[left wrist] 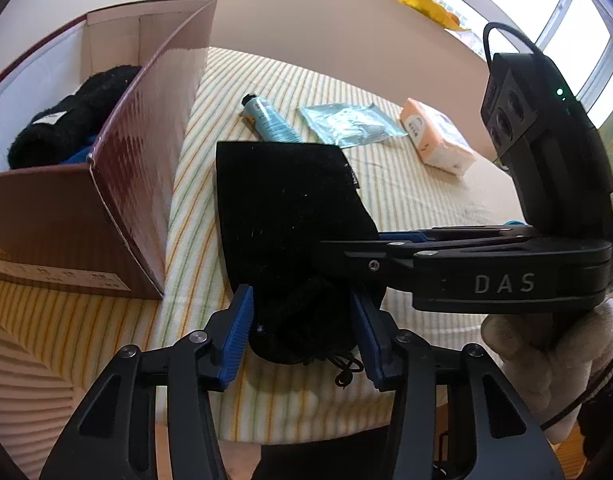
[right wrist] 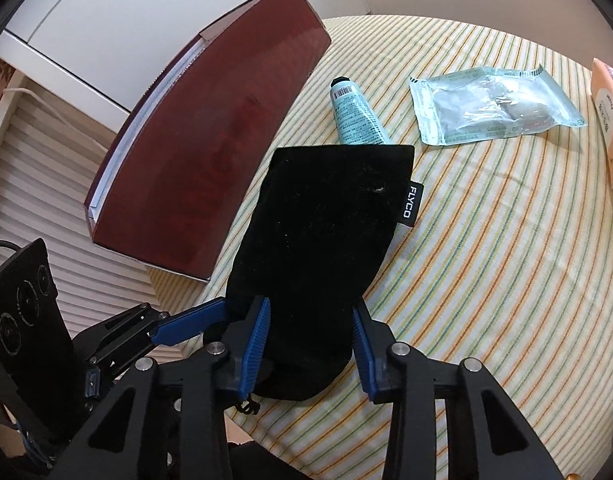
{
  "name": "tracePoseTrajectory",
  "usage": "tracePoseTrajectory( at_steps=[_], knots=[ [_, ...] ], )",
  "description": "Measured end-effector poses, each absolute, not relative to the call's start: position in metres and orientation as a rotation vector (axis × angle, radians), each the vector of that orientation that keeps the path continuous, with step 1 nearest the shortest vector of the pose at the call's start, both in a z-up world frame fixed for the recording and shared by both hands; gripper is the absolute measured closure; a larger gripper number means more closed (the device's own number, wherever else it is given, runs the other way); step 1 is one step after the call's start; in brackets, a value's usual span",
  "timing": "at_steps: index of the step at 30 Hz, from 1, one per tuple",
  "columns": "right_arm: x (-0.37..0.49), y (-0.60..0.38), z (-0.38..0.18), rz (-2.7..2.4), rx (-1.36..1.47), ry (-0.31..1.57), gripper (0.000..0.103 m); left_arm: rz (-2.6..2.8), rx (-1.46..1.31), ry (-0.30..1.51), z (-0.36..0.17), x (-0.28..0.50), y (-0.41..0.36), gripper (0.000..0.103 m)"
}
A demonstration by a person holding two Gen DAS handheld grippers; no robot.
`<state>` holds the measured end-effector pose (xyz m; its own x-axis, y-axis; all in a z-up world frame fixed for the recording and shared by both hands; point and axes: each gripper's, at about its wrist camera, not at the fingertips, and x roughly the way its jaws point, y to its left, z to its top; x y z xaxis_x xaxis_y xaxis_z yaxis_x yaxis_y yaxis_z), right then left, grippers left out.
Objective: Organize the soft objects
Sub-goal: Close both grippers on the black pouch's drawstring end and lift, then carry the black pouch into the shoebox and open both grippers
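Between the blue fingers [left wrist: 242, 332] of the left gripper [left wrist: 302, 332] sits the gathered drawstring end of a black velvet pouch [left wrist: 290, 216]; both pads look pressed against the bunched cloth, a clenched hold. From three o'clock the right gripper [right wrist: 311, 344] straddles the pouch's lower body, its near finger touching, the far one seemingly just clear, so a firm grip cannot be told. The pouch lies flat on the striped worktop [left wrist: 406, 208]. At ten o'clock stands the open brown box [left wrist: 146, 152] with a black fuzzy item [left wrist: 66, 124] inside. Lifting well likely means raising both ends together, clearing the box's wall before lowering.
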<state>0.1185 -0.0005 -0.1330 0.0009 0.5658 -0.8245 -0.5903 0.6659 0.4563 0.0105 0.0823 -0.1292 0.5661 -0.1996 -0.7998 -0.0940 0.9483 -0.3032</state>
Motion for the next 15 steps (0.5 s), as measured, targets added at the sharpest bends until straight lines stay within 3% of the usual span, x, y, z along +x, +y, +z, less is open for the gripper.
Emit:
tracePoseTrajectory(
  at_steps=[15],
  knots=[
    [0.111,-0.031,-0.090,0.899,-0.029,1.183,0.072,-0.108,-0.286,0.913,-0.094,0.008,0.064,0.060]
  ],
)
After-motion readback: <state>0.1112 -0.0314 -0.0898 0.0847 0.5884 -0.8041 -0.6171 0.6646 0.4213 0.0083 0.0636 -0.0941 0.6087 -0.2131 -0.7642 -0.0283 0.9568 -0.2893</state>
